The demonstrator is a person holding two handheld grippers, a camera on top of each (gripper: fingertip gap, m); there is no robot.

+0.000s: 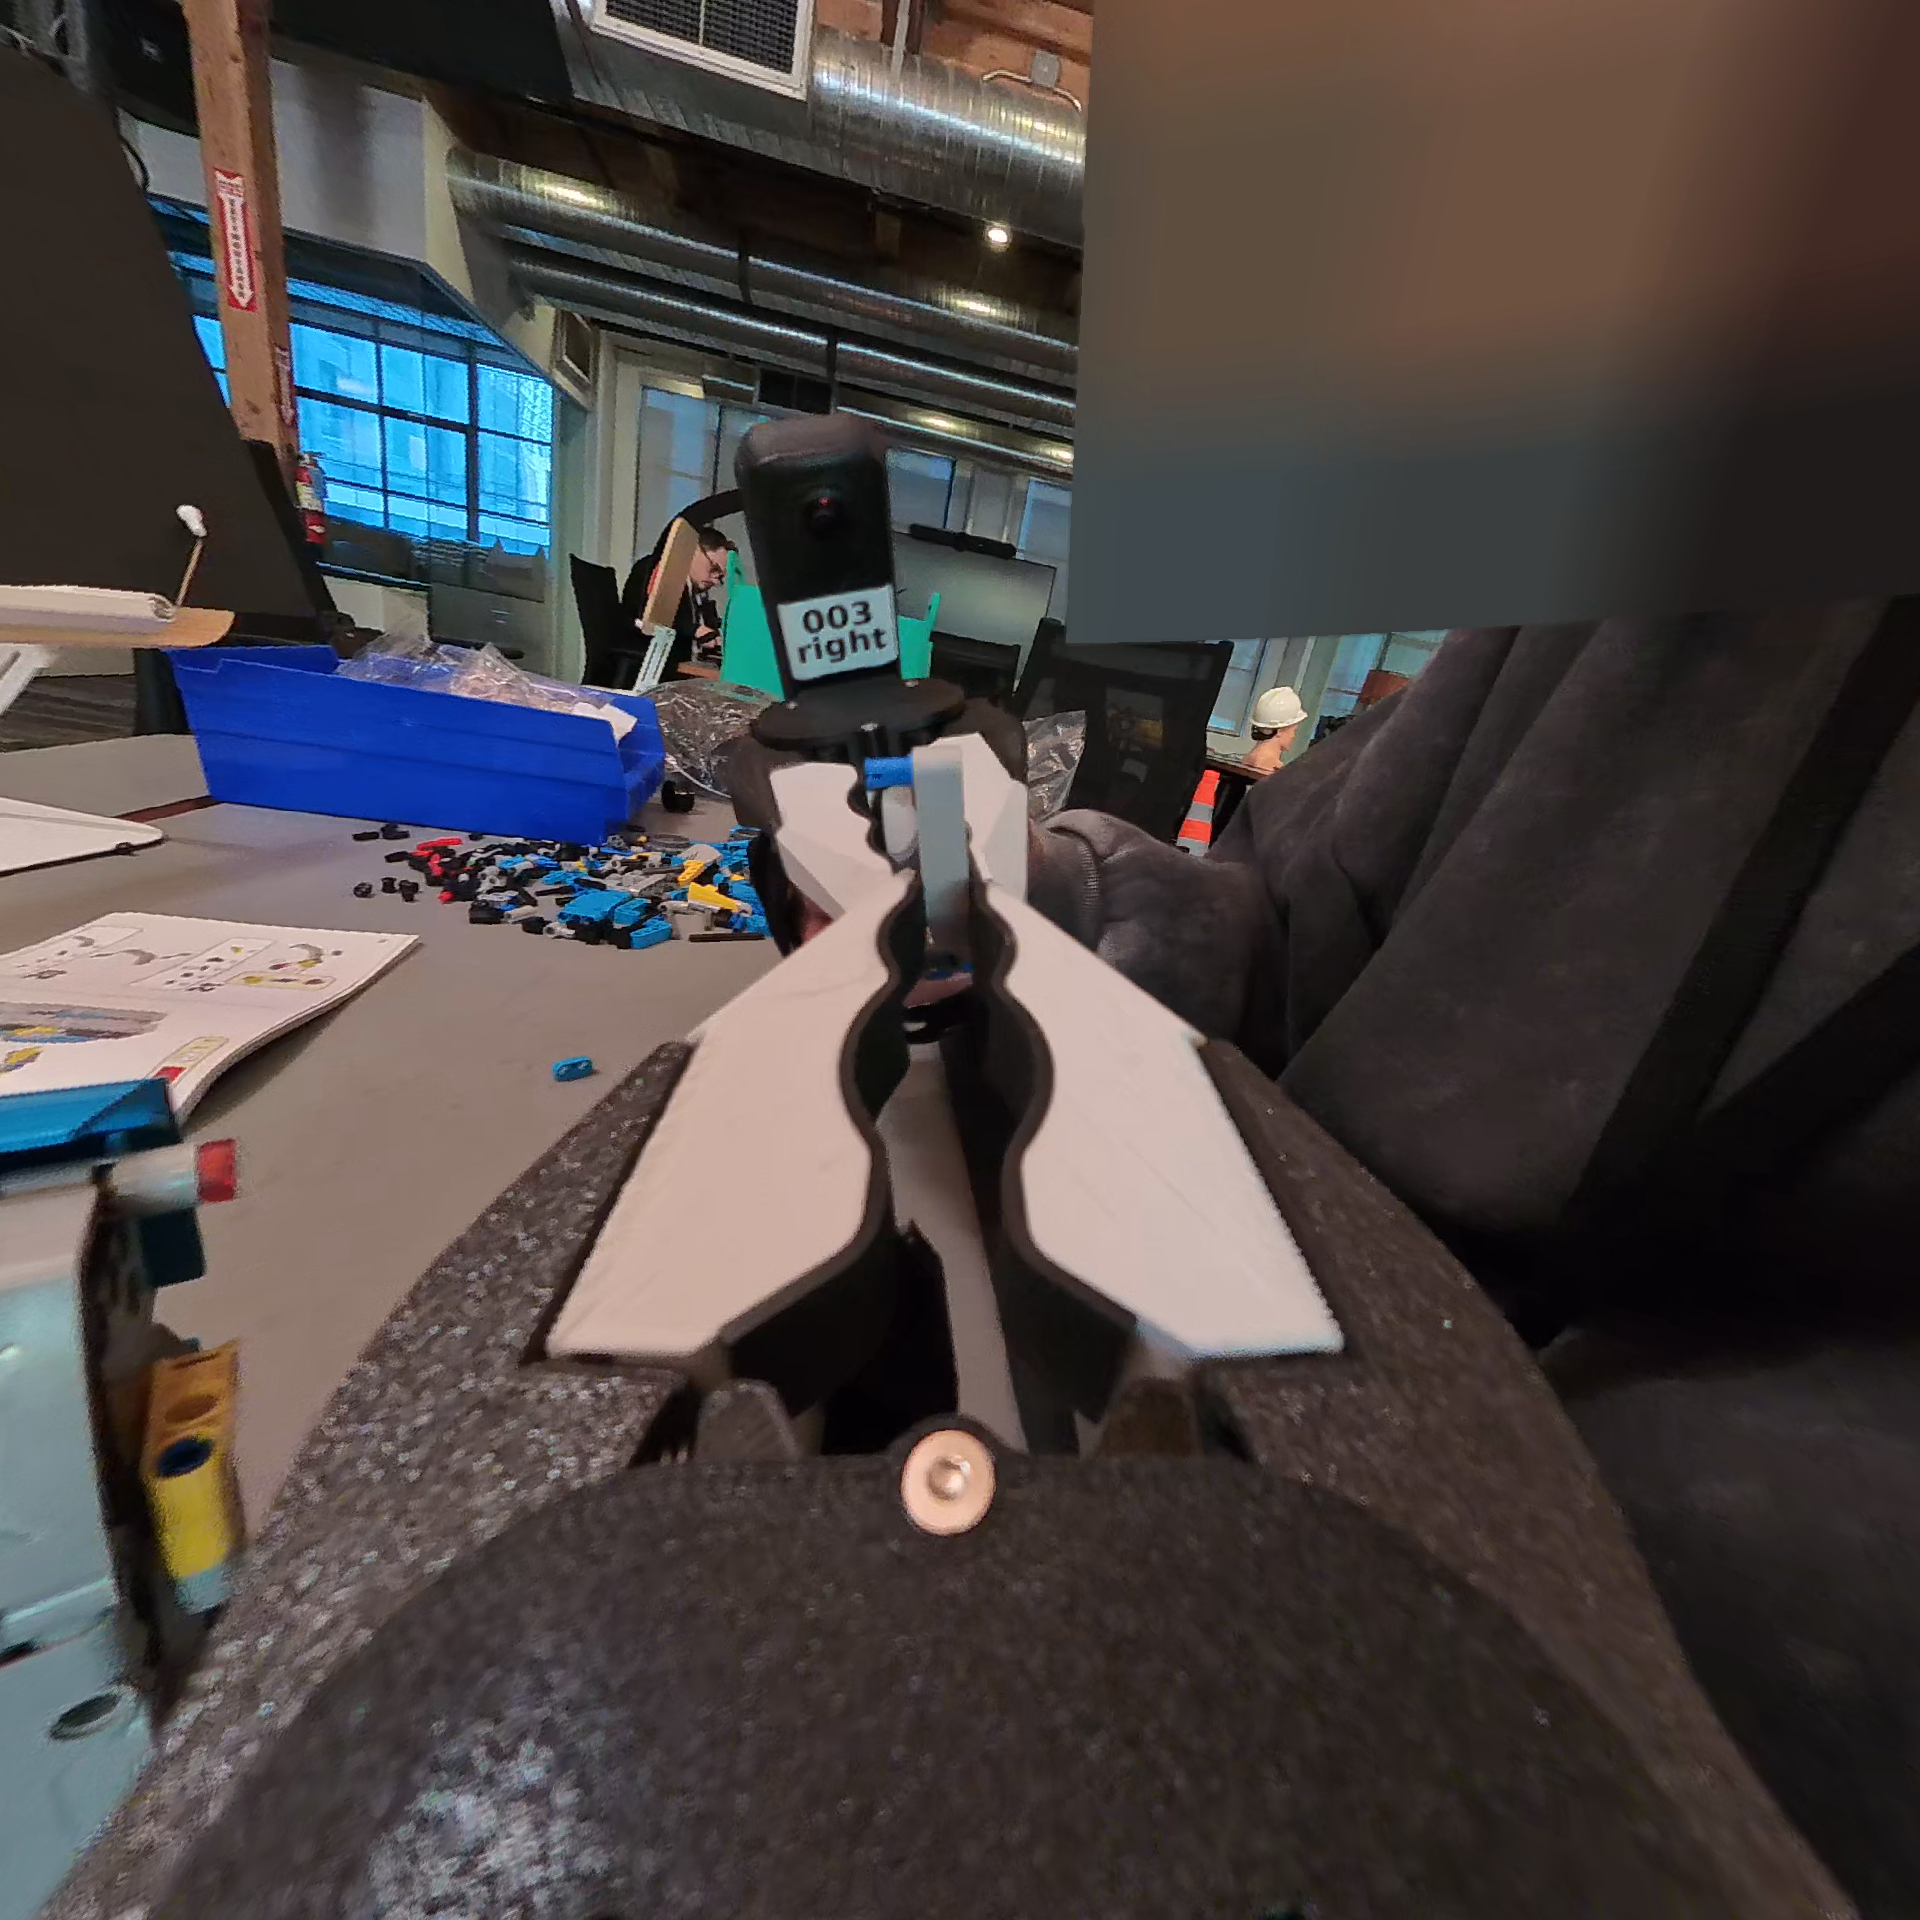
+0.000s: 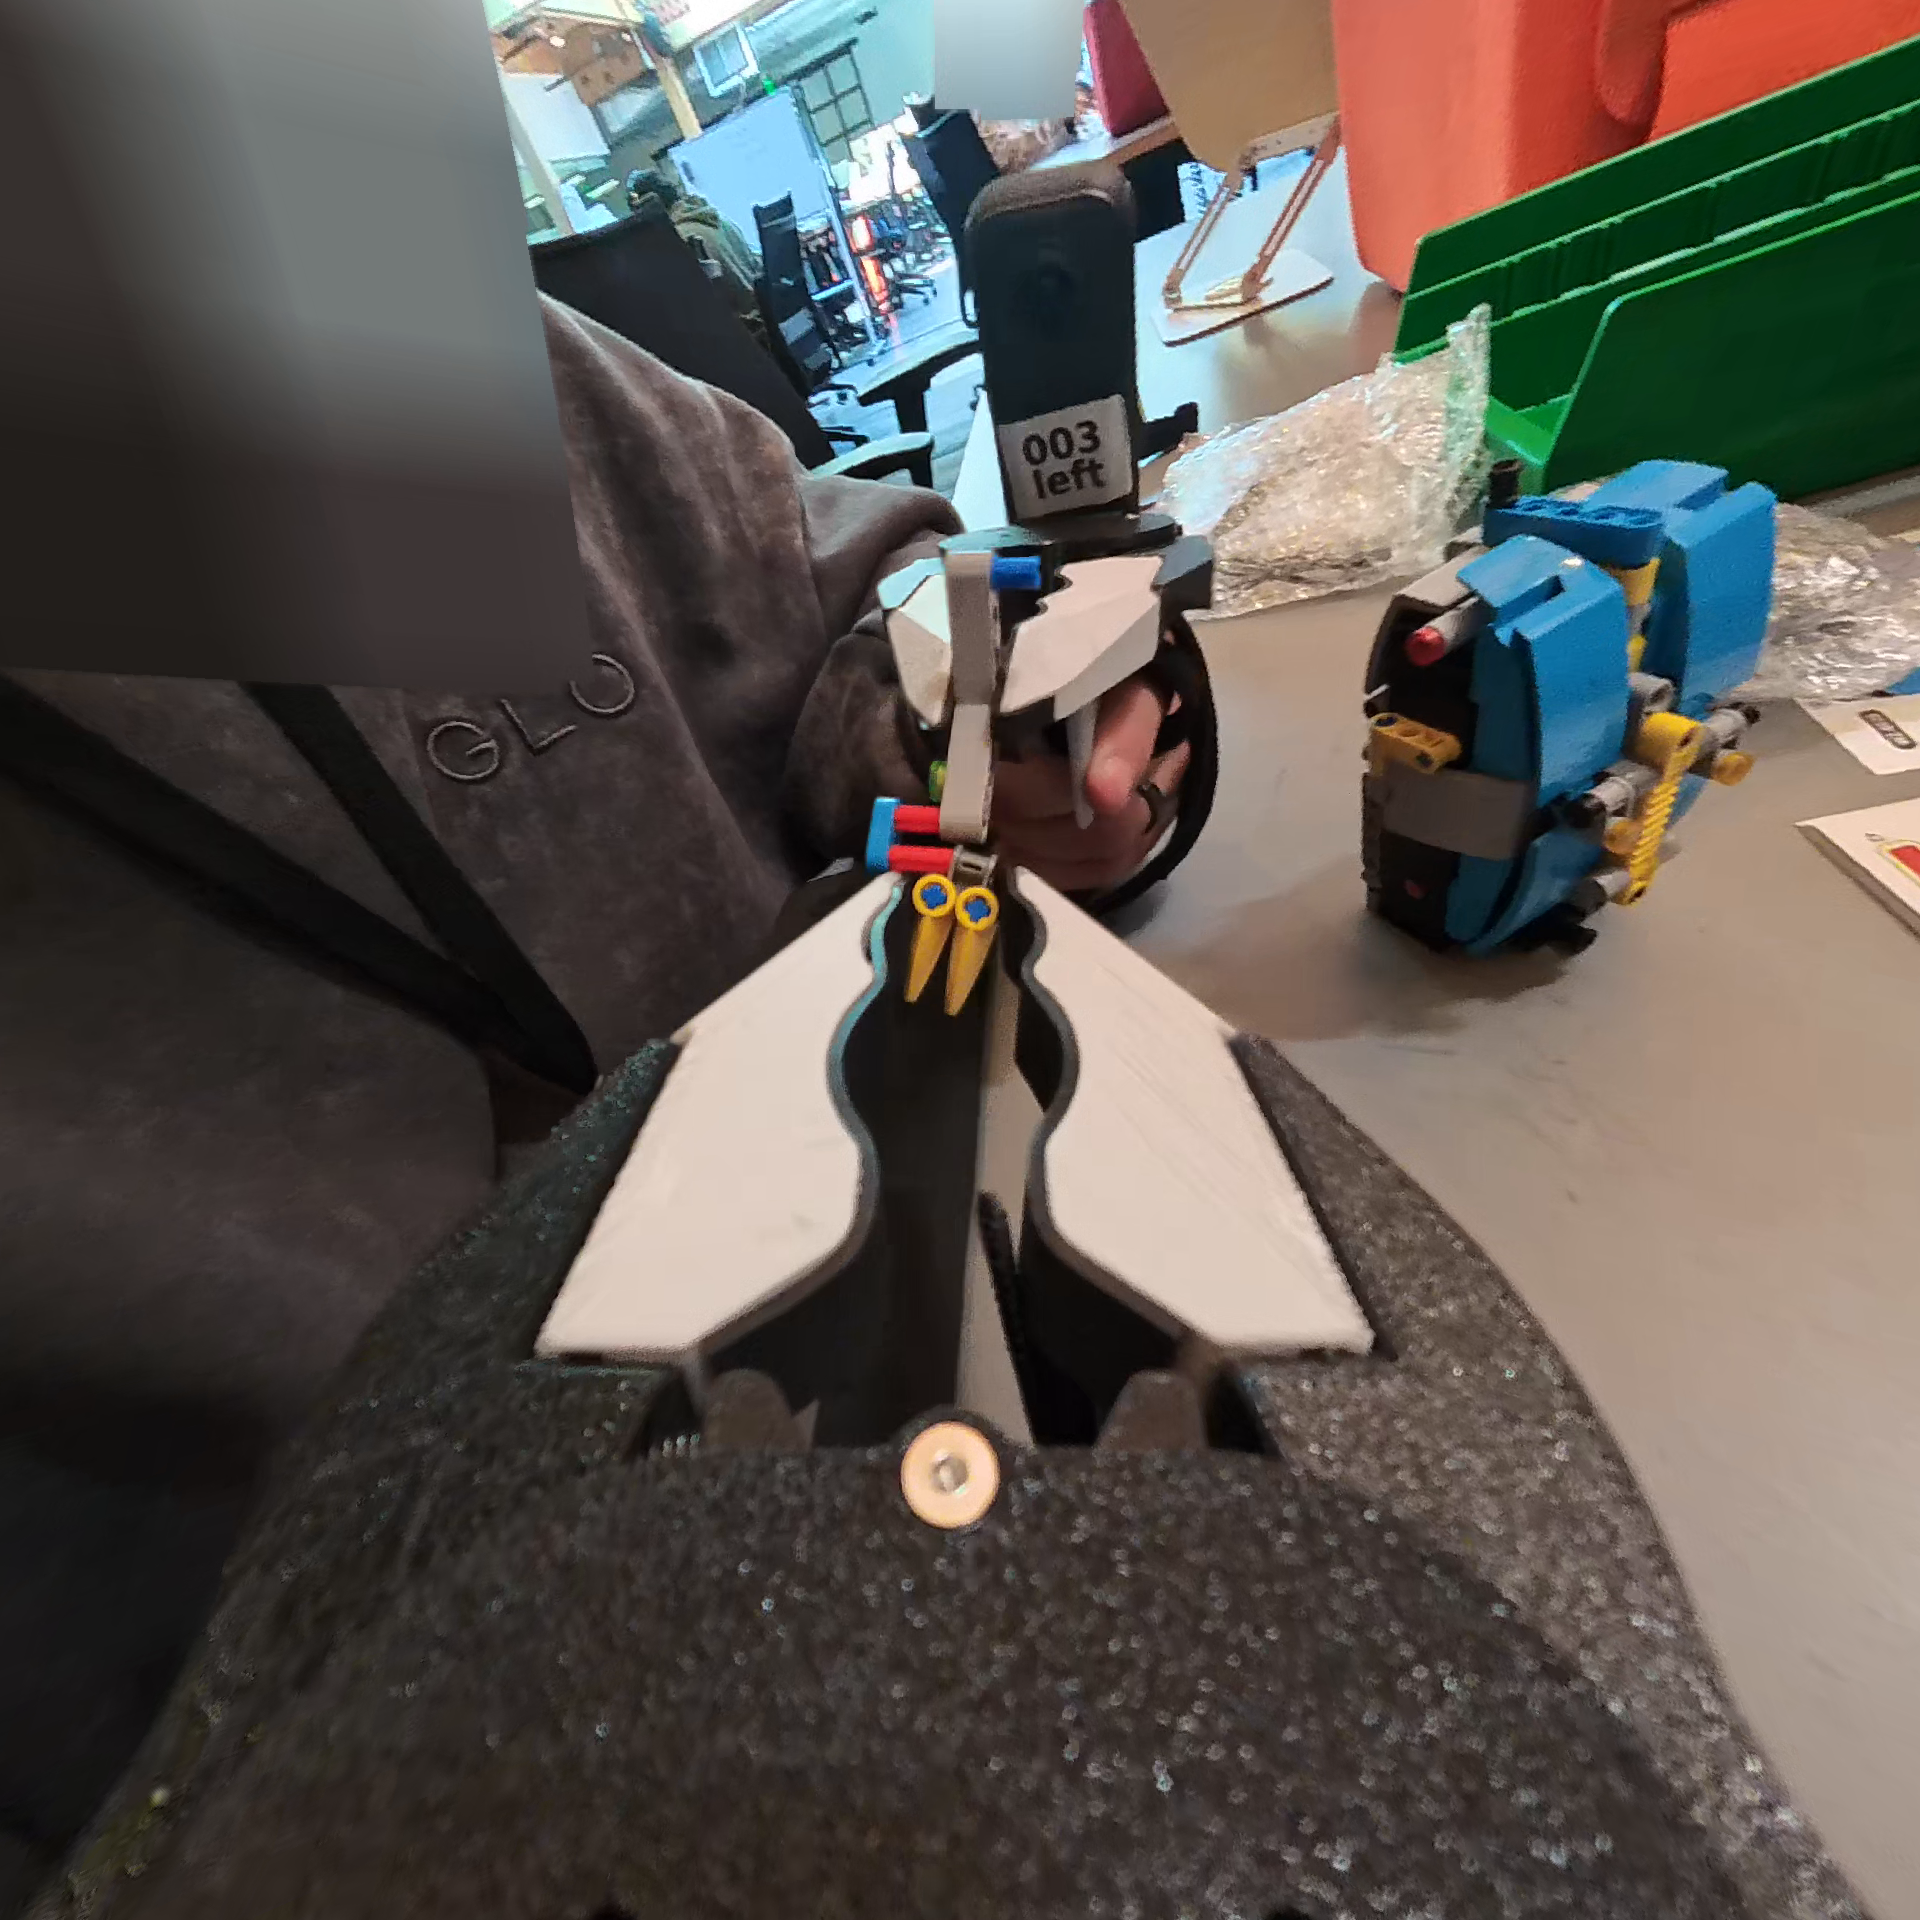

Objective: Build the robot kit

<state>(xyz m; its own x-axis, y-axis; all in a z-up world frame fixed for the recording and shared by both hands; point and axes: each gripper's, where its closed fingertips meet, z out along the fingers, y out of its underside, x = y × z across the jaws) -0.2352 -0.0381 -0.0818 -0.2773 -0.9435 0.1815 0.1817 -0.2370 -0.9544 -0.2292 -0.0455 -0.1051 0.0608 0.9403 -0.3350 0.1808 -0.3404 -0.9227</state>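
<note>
Facing each other above the grey table [image 2: 1558, 1143], both grippers pinch one small brick assembly [image 2: 961, 769]: left gripper [image 1: 940, 914] clenched on its grey beam, right gripper [image 2: 951, 904] clenched on the yellow-pin end. Blue model [image 2: 1558, 727] sits beside them. Judgement: keep both grips square, no twisting.

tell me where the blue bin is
Left wrist view, upper left: the blue bin sits on the grey table just behind the loose brick pile.

Open-plan workshop office, exposed ducts [image 1: 935, 114], office chairs [image 2: 800, 281], parts bins [image 1: 416, 738]
</note>
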